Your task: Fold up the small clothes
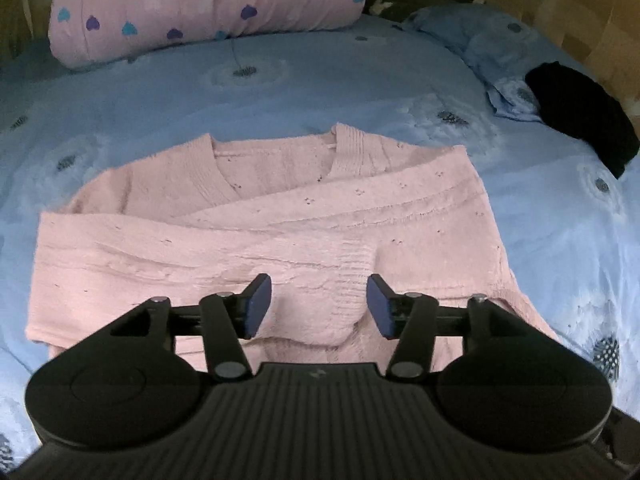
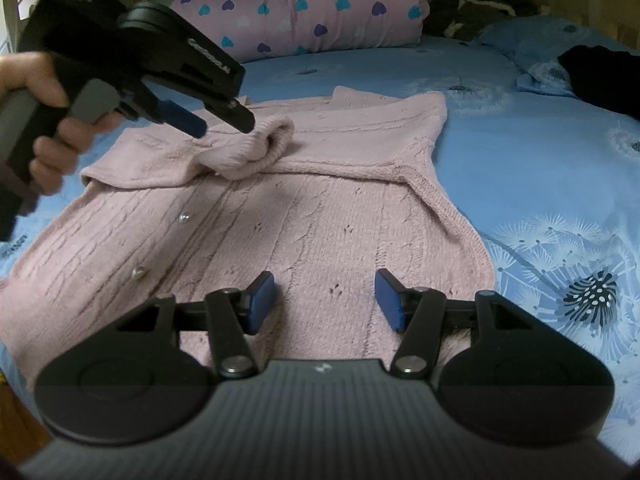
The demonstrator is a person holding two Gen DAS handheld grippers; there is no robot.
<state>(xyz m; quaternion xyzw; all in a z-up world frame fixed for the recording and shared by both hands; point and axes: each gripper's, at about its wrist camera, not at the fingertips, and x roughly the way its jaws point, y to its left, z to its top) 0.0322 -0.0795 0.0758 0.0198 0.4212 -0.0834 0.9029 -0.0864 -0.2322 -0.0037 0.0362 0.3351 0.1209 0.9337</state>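
Both grippers, left gripper [image 1: 319, 306] and right gripper [image 2: 325, 301], hover jaws apart over the cardigan [image 2: 304, 216], whose bunched sleeve cuff [image 2: 256, 150] may unroll if nudged.

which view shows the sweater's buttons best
The right wrist view. Two shiny buttons sit in plain sight along the front of the pink cardigan, near the open right claw. The left wrist view shows the cardigan's folded-over sleeves and V-neck, but no buttons can be made out there.
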